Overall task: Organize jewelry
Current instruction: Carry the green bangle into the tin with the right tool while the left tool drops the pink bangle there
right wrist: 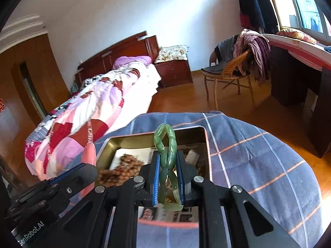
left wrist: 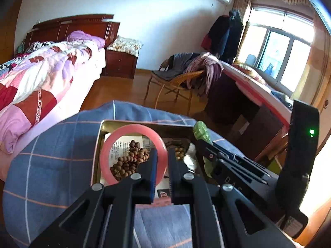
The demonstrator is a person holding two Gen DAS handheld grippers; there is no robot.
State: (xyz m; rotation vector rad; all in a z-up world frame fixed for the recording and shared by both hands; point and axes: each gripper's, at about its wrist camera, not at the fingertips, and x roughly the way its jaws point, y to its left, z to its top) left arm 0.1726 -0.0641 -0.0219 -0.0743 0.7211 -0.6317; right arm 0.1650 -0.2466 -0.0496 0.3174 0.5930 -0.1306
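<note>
- The left tongs (left wrist: 161, 158) pinch the rim of a pink bangle (left wrist: 132, 133), held above the open metal tin (left wrist: 144, 123).
- The right tongs (right wrist: 168, 165) clamp a green link bracelet (right wrist: 165, 136) over that tin.
- Brown wooden beads (left wrist: 132, 158) lie inside it, on the blue checked cloth (left wrist: 51, 165).

A: Left wrist view? 
B: Close above the tin (left wrist: 144, 122), facing 12 o'clock toward the bed (left wrist: 41, 78).
A: Right wrist view?
B: Same closeness; shares tin (right wrist: 157, 136), bed (right wrist: 99, 103), chair (right wrist: 227, 70).
</note>
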